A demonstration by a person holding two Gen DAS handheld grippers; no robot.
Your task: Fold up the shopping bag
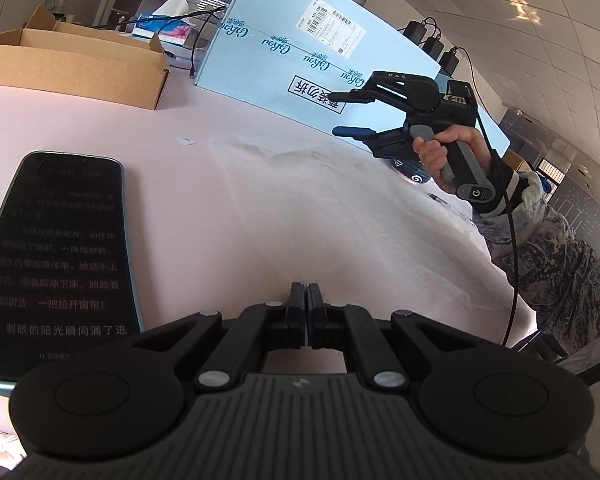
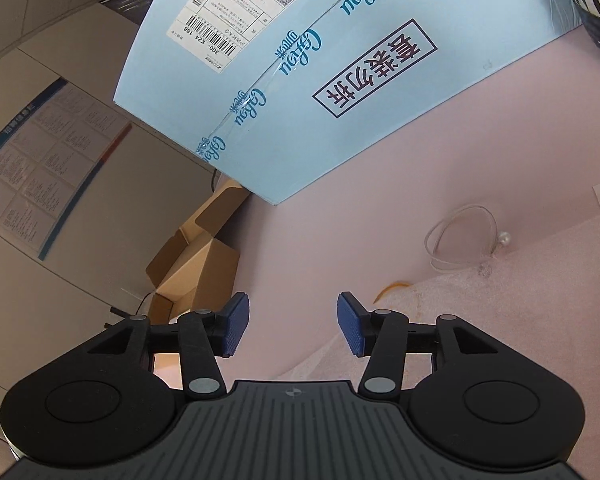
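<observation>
Left wrist view: pale pink table covering (image 1: pixel 228 152), landmark for all places below.
- Thin, translucent white plastic shopping bag (image 1: pixel 340 216), spread flat and wrinkled on the pink covering, towards its right half.
- Left gripper (image 1: pixel 308 304), black, low over the near edge of the bag; jaws pressed together. Whether bag film is caught between them cannot be told.
- Right gripper (image 1: pixel 346 114), black with blue pads, held in a hand (image 1: pixel 440 152) above the far right of the covering; jaws apart, nothing between them.
- Dark-screened smartphone (image 1: pixel 56 256), face up on the left of the covering.
- Open brown cardboard box (image 1: pixel 72 68), at the far left.
- Large light-blue carton with printed label (image 1: pixel 300 52), standing along the far edge.

Right wrist view: blue ribbed pads (image 2: pixel 354 330) stand well apart over bare pink covering; a corner of the bag lies just to their right. Coiled white cord (image 2: pixel 460 240) on the covering beyond.
</observation>
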